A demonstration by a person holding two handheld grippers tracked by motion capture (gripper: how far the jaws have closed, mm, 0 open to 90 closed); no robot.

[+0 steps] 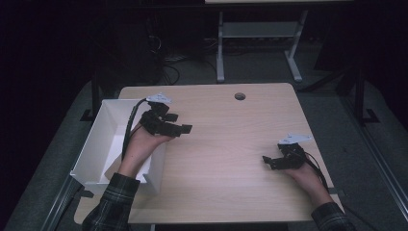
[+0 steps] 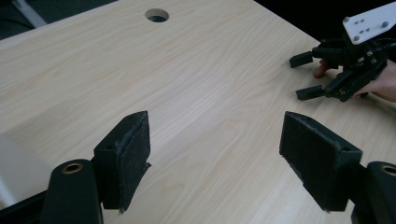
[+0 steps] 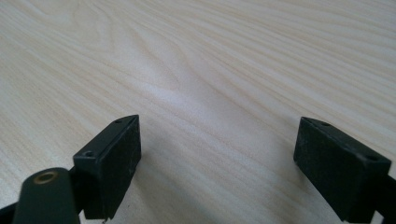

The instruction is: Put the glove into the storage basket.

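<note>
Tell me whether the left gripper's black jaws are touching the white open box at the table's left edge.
Apart. In the high view the left gripper is held beyond the white open box, over the light wooden table; the left gripper view shows bare wood between its open jaws.

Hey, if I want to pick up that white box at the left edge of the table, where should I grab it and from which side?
Grip the white box by the top of its right-hand wall, coming down from above with the left hand-held gripper. The box is open-topped with thin upright walls, so open jaws can probably straddle the rim. That wall lies nearest, just under the left hand, and the jaws stand open with nothing between them.
</note>
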